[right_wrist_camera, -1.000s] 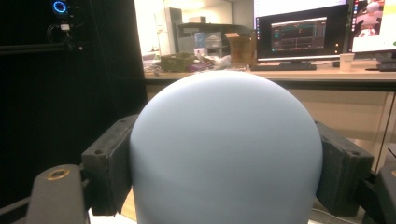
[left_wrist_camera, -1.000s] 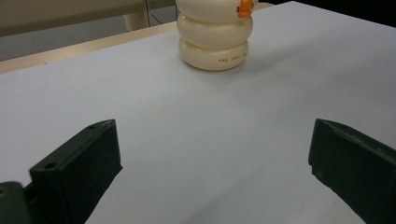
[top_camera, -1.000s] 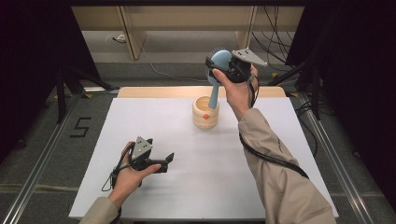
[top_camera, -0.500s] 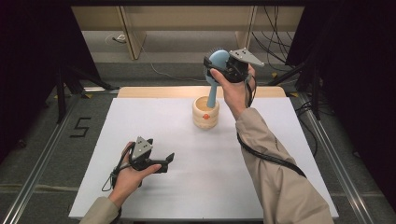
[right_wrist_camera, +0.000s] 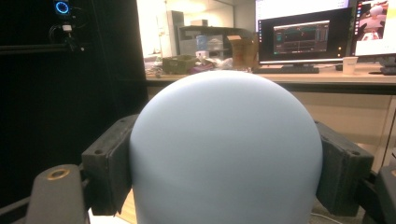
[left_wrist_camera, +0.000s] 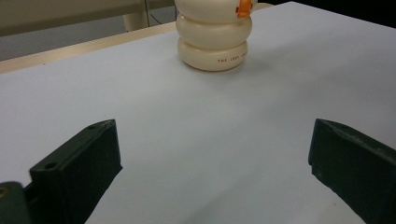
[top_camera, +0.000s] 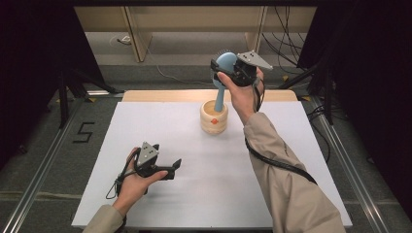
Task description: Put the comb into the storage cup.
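A light-blue brush [top_camera: 224,62] with a round head stands upright, and the lower end of its handle [top_camera: 219,97] reaches into the mouth of a cream ribbed holder [top_camera: 214,118] at the table's far middle. My right gripper [top_camera: 219,67] is shut on the brush head [right_wrist_camera: 226,154], one black jaw on each side of it. My left gripper [top_camera: 172,168] lies low on the white table at the near left, jaws wide open with nothing between them. In the left gripper view [left_wrist_camera: 215,128] it faces the holder [left_wrist_camera: 213,42], which has an orange mark near its top.
The white tabletop [top_camera: 272,194] ends at a wooden strip [top_camera: 160,95] along the far edge. Dark curtains and stand legs flank the table. A desk with monitors [right_wrist_camera: 303,35] stands beyond the brush in the right gripper view.
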The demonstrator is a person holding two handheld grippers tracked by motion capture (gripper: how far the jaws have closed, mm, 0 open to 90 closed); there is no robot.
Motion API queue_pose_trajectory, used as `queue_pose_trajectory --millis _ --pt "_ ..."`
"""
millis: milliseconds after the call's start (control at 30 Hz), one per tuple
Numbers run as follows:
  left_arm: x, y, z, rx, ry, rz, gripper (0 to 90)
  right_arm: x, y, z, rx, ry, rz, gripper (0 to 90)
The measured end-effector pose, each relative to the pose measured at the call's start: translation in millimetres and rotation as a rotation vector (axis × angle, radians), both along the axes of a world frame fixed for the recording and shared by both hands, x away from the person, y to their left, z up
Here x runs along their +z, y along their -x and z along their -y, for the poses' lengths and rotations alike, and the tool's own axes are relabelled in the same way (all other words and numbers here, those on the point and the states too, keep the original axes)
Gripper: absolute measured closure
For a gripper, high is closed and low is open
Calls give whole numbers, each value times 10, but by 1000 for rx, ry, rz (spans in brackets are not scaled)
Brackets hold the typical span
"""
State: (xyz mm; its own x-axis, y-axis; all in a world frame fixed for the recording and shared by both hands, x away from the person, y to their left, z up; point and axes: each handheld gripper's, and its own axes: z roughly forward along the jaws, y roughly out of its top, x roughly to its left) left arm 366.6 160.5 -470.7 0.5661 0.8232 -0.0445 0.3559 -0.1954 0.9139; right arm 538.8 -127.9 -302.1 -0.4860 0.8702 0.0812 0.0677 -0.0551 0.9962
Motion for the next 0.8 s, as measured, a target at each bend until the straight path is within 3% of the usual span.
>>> queue_pose_trajectory --millis 800 --pt "-4 -2 1 0 1 0 18 -82 -44 -41 2 14 -5 207"
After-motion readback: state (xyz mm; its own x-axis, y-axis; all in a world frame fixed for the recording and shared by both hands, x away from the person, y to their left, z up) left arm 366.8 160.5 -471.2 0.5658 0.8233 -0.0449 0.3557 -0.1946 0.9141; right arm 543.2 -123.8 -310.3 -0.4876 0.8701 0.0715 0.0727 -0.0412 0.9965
